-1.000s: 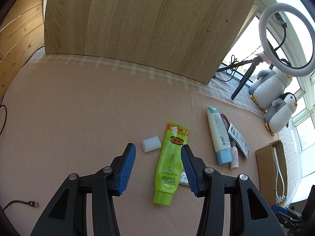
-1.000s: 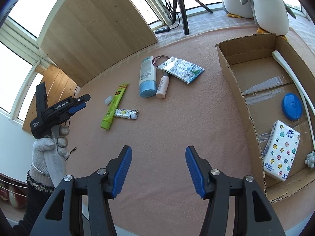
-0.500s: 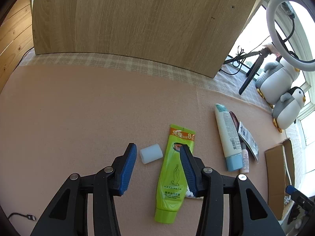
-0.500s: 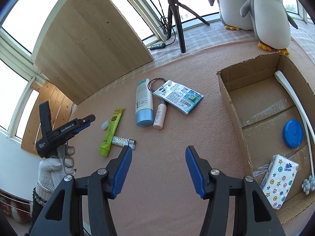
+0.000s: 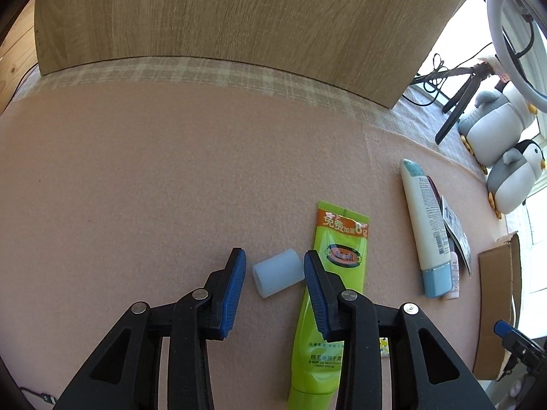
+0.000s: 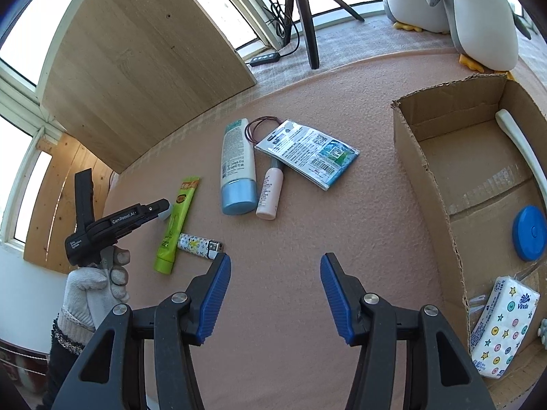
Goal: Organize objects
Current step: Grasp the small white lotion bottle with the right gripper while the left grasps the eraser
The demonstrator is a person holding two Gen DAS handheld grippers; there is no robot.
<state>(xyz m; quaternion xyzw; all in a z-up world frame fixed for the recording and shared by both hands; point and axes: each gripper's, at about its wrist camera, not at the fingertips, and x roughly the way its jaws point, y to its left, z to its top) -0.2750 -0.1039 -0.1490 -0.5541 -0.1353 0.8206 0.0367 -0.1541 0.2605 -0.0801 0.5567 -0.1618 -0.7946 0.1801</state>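
Note:
A small white cylinder cap [image 5: 278, 271] lies on the pink mat between the blue pads of my left gripper [image 5: 274, 263]. The jaws are closing; the right pad is at the cap's edge and a thin gap shows at the left pad. A green tube [image 5: 342, 232] lies just right of it, partly under the right finger. In the right wrist view the left gripper [image 6: 164, 205] is held by a gloved hand [image 6: 92, 287] beside the green tube [image 6: 177, 218]. My right gripper [image 6: 276, 263] is open over bare mat, its left fingertip close to a patterned lighter [image 6: 198, 246].
A white-and-blue tube [image 6: 237, 167], a small pink bottle [image 6: 270, 193] and a sachet [image 6: 307, 152] lie mid-mat. The cardboard box [image 6: 427, 171] at right holds a tissue pack [image 6: 502, 324], a blue lid [image 6: 530, 232] and a white handle. A wooden board [image 5: 239, 17], tripod and plush penguins stand behind.
My left gripper has come down over the white cap and its jaws have narrowed around it. My right gripper has drifted closer to the lighter and the tubes, still open.

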